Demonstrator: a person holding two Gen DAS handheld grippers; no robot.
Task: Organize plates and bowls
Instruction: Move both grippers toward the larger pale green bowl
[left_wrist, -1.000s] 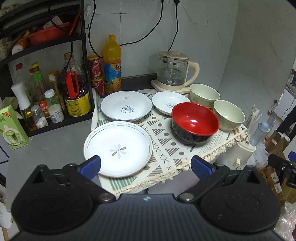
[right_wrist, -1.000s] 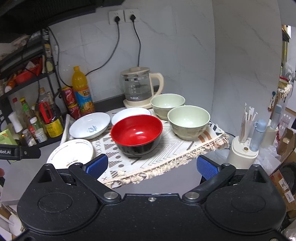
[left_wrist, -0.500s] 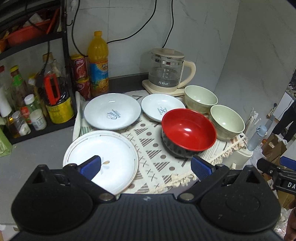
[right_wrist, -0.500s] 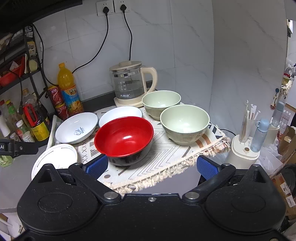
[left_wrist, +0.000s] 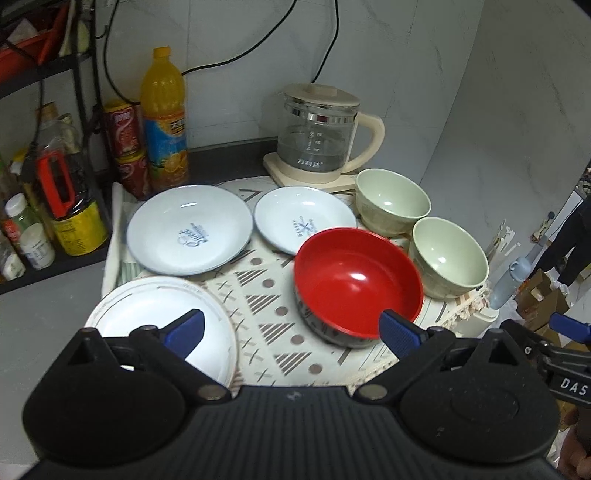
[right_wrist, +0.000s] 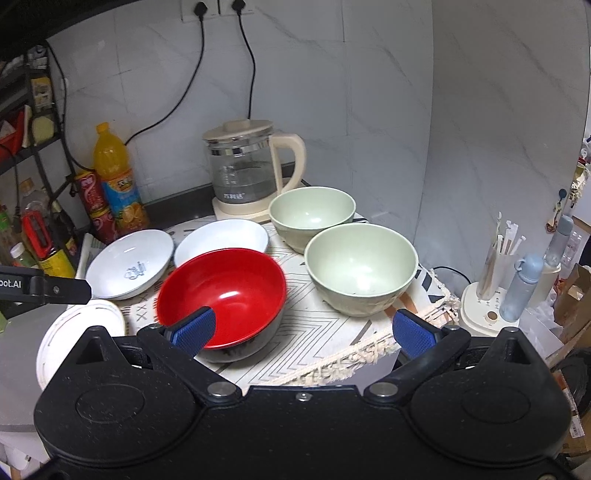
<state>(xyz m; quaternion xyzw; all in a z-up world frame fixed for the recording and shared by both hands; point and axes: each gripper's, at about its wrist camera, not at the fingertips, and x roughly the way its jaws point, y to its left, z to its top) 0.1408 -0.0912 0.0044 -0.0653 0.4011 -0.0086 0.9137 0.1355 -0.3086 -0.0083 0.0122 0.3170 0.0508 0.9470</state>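
A red bowl (left_wrist: 358, 280) (right_wrist: 225, 291) with a black outside stands on a patterned mat (left_wrist: 266, 295), near its front edge. Two pale green bowls (left_wrist: 448, 254) (left_wrist: 391, 201) stand to its right; in the right wrist view they are the near green bowl (right_wrist: 360, 267) and the far green bowl (right_wrist: 312, 214). Two bluish plates (left_wrist: 190, 229) (left_wrist: 304, 219) lie behind, and a large white plate (left_wrist: 147, 314) lies front left. My left gripper (left_wrist: 291, 332) is open above the mat's front edge. My right gripper (right_wrist: 301, 330) is open, its left fingertip over the red bowl's rim.
A glass kettle (left_wrist: 319, 136) stands at the back by the wall. An orange drink bottle (left_wrist: 164, 118), red cans (left_wrist: 123, 147) and a black rack with bottles (left_wrist: 44, 177) fill the left. A white stand with a blue bottle (right_wrist: 521, 288) sits to the right, below the table edge.
Both grippers have moved forward and to the right, closer to the dishes. The red bowl and green bowls now look larger. The dishes have not moved.
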